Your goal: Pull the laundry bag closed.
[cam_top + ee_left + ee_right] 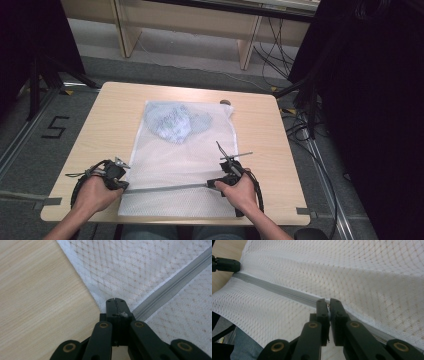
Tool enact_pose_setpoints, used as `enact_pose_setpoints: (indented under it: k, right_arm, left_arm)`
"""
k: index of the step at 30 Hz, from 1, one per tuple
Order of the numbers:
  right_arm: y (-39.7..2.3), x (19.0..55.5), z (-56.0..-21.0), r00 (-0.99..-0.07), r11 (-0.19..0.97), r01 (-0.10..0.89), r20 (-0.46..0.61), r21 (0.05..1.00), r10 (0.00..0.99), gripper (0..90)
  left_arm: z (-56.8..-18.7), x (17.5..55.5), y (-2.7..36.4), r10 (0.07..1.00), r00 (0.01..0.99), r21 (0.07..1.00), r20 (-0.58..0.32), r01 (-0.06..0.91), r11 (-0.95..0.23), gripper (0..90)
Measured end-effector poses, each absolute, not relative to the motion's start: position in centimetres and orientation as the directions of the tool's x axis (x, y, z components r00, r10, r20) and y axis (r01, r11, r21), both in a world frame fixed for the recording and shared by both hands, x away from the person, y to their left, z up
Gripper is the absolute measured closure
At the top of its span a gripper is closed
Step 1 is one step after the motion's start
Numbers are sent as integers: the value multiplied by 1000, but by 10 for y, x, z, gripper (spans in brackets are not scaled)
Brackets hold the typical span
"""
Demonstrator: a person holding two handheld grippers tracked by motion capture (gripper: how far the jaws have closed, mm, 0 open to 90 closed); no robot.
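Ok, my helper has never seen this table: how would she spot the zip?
On the wooden table lies a white mesh bag. Near its front edge a grey zip runs across between the left gripper and right gripper, the bag's one grey stripe.

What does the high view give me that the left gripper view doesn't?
High view alone: the crumpled pale blue garment inside the white mesh laundry bag, the right gripper shut at the grey zipper, both hands. Left gripper view alone: the left gripper pinching the bag's edge at the zipper's end. Both: bag, zipper, light wooden table.
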State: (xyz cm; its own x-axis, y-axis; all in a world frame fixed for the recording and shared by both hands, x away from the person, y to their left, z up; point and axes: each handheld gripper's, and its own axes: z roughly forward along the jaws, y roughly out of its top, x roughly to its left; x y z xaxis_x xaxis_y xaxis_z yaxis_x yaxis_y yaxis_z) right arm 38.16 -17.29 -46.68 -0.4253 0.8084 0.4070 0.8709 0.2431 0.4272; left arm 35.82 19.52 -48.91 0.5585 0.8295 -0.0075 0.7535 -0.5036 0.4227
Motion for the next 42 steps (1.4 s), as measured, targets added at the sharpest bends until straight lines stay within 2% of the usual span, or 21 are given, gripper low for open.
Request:
enact_pose_setpoints:
  k: [19, 20, 26, 33, 35, 37, 42]
  right_arm:
    - [-183, 381, -467, -413, 235, 876, 401, 422, 818, 870]
    - [-182, 379, -465, -377, 209, 897, 428, 389, 821, 870]
    - [-187, 381, -467, -417, 240, 876, 408, 418, 812, 870]
    - [-191, 380, -467, -410, 234, 878, 402, 418, 819, 870]
    - [-192, 378, -465, -370, 206, 900, 424, 385, 826, 870]
    - [-194, 380, -467, -405, 229, 878, 397, 421, 824, 870]
    - [-195, 380, -467, -405, 229, 879, 399, 418, 823, 870]
  left_arm:
    - [-489, 358, 195, 828, 560, 425, -3, 751, -506, 900]
    - [-489, 358, 195, 828, 560, 423, -5, 752, -506, 900]
    - [-489, 358, 195, 829, 559, 424, -3, 751, -505, 900]
    - [-489, 358, 195, 829, 560, 424, -2, 751, -506, 900]
    - [-489, 358, 195, 829, 560, 423, -1, 751, -507, 900]
    - [-489, 358, 195, 829, 559, 424, -1, 751, -506, 900]
    - [-489, 358, 195, 829, 559, 424, -1, 751, -506, 900]
